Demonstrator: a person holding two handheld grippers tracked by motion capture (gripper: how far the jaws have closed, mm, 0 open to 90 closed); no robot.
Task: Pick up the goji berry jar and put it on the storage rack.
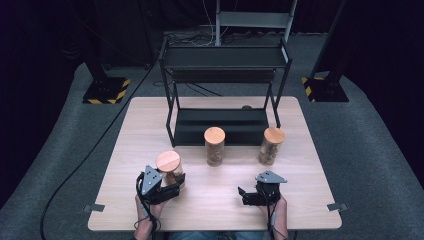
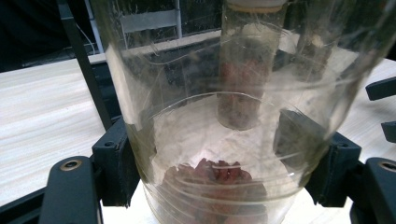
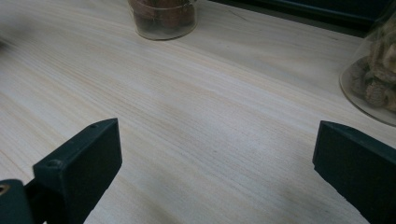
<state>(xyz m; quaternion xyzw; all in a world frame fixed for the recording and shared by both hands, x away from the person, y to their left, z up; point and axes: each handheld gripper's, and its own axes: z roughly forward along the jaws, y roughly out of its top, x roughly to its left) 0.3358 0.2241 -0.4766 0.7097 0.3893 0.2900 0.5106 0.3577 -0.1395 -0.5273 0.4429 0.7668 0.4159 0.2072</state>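
Three lidded jars stand on the table (image 1: 300,165) before a black rack (image 1: 220,90). At near left, the left gripper (image 1: 172,187) is clamped around one jar (image 1: 170,167), so the grasp looks done; lifting toward the rack probably comes next. Near right, the right gripper (image 1: 247,196) rests with jaws spread, holding nothing. Through the scratched glass, the reddish contents are hard to identify.

The clear glass jar (image 1: 170,170) has a round wooden lid and stands near the front left of the bench (image 1: 150,125), tilted slightly. Its wall is scratched and see-through, and reddish-brown pieces lie heaped at its bottom (image 2: 215,179), filling only the lowest part.
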